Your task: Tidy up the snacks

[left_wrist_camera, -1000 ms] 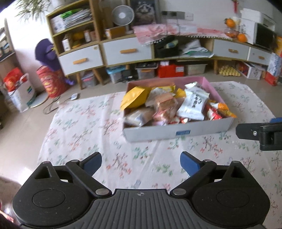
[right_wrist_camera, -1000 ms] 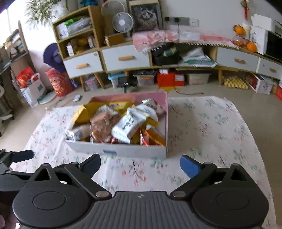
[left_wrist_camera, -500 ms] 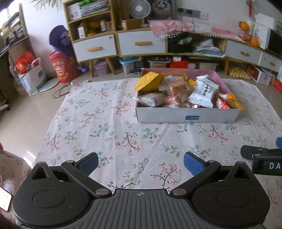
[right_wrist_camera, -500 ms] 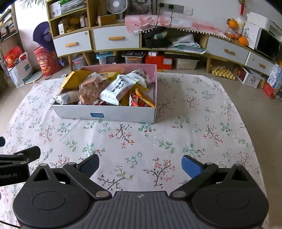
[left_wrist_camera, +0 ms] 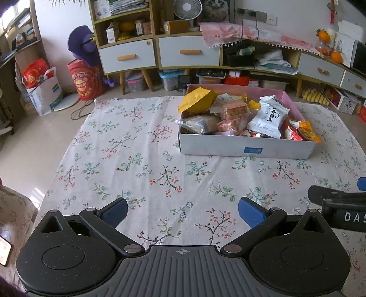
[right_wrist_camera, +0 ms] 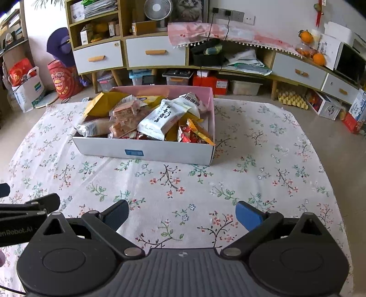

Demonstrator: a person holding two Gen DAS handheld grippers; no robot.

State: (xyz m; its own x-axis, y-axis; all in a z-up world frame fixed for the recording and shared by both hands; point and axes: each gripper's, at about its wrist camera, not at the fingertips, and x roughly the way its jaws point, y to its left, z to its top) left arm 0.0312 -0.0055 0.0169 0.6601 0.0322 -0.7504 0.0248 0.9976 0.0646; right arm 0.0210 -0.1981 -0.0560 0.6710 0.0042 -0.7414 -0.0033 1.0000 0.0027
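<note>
A shallow cardboard box (left_wrist_camera: 247, 148) (right_wrist_camera: 146, 153), white outside and pink inside, stands on the flowered cloth, heaped with snack packets. On top lie a white packet (left_wrist_camera: 267, 118) (right_wrist_camera: 160, 121), a yellow bag (left_wrist_camera: 196, 100) (right_wrist_camera: 100, 107) and pinkish wafer packs (left_wrist_camera: 235, 109). My left gripper (left_wrist_camera: 183, 211) hovers over the cloth well short of the box, jaws wide open and empty. My right gripper (right_wrist_camera: 181, 214) is likewise open and empty, near the cloth's front. Each gripper's side shows at the edge of the other's view.
The flowered cloth (left_wrist_camera: 137, 160) (right_wrist_camera: 263, 171) covers a low surface. Behind it run cabinets with drawers (left_wrist_camera: 189, 54), storage bins on the floor, a fan (right_wrist_camera: 157, 9), oranges (right_wrist_camera: 318, 58) and red bags (left_wrist_camera: 84, 80) at left. A phone (left_wrist_camera: 4, 249) lies at bottom left.
Both grippers have drawn back from the box, which looks farther away and higher in both views. More bare cloth lies ahead of the fingers. Both stay open.
</note>
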